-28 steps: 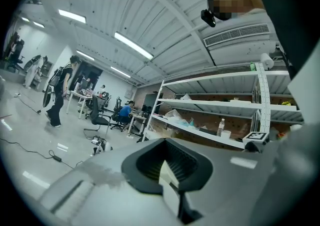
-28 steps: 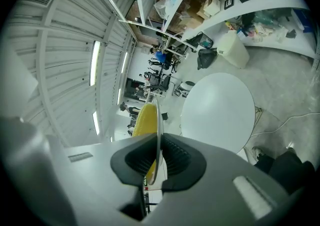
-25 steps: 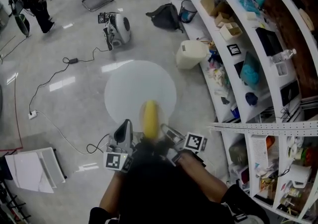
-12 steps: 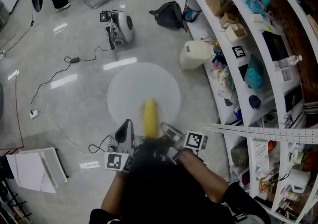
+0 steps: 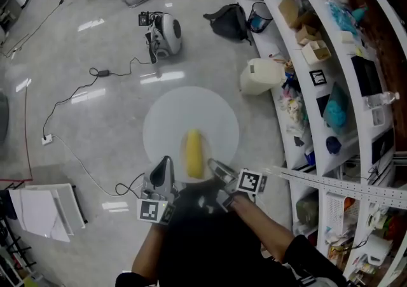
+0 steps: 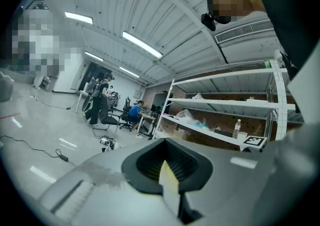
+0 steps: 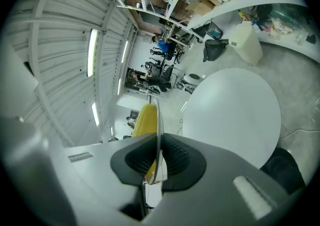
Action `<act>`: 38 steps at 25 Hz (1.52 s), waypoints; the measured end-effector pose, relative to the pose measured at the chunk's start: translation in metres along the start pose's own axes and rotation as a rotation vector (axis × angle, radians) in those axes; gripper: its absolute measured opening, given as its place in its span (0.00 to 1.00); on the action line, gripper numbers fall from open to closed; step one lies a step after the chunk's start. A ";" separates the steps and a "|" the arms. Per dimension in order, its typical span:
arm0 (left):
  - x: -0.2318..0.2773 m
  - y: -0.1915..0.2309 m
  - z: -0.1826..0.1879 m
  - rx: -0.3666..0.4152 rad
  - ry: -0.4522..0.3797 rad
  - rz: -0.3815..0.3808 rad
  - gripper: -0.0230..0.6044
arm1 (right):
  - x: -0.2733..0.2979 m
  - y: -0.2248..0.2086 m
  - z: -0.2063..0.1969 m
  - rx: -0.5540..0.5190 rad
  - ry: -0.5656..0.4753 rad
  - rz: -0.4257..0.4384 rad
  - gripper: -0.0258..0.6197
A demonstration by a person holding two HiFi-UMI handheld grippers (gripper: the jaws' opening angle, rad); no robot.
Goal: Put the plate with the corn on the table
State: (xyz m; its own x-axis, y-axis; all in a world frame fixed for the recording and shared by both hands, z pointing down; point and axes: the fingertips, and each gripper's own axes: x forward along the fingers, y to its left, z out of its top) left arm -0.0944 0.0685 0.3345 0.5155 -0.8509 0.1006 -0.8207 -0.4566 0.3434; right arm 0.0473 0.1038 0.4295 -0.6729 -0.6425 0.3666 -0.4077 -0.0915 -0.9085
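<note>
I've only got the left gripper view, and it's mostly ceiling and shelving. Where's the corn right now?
Observer: The corn lies on the plate, above the near part of the round white table. I can't tell whether the plate rests on the table.
Operator: Is the right side gripping?
Observer: Yes, the right hand-held gripper is shut on the plate's rim.
Operator: Anything close to the table?
Observer: A white container stands beyond it, beside the shelves.

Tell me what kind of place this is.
Most likely a lab or workshop space: long white shelving crammed with boxes and odds and ends, cables trailing across a polished floor, and people at desks in the background.
</note>
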 end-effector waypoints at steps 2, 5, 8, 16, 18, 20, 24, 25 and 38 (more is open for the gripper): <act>0.005 0.002 -0.004 -0.006 0.004 0.007 0.04 | 0.005 -0.004 0.004 -0.008 0.013 0.001 0.09; 0.014 0.008 -0.009 -0.014 0.015 0.015 0.04 | 0.021 -0.002 0.012 -0.016 0.019 0.048 0.09; 0.022 0.015 -0.015 -0.024 0.019 0.024 0.04 | 0.029 -0.012 0.017 -0.018 0.029 0.026 0.09; 0.045 0.034 -0.035 -0.039 0.036 0.039 0.04 | 0.052 -0.040 0.033 -0.026 0.047 0.006 0.09; 0.052 0.039 -0.040 -0.038 0.037 0.039 0.04 | 0.060 -0.047 0.037 -0.028 0.050 0.012 0.09; 0.058 0.044 -0.046 -0.041 0.042 0.042 0.04 | 0.067 -0.055 0.040 -0.027 0.054 0.014 0.09; 0.067 0.053 -0.060 -0.051 0.051 0.045 0.04 | 0.083 -0.073 0.045 -0.031 0.058 0.020 0.09; 0.069 0.056 -0.063 -0.055 0.051 0.045 0.04 | 0.087 -0.077 0.045 -0.031 0.060 0.023 0.09; 0.088 0.089 -0.105 -0.076 0.063 0.076 0.04 | 0.139 -0.123 0.043 -0.038 0.115 0.051 0.09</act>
State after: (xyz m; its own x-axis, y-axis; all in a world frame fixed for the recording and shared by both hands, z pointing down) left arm -0.0966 -0.0197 0.4719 0.4693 -0.8631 0.1864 -0.8380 -0.3688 0.4022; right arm 0.0305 -0.0067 0.5833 -0.7584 -0.5543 0.3430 -0.3929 -0.0311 -0.9190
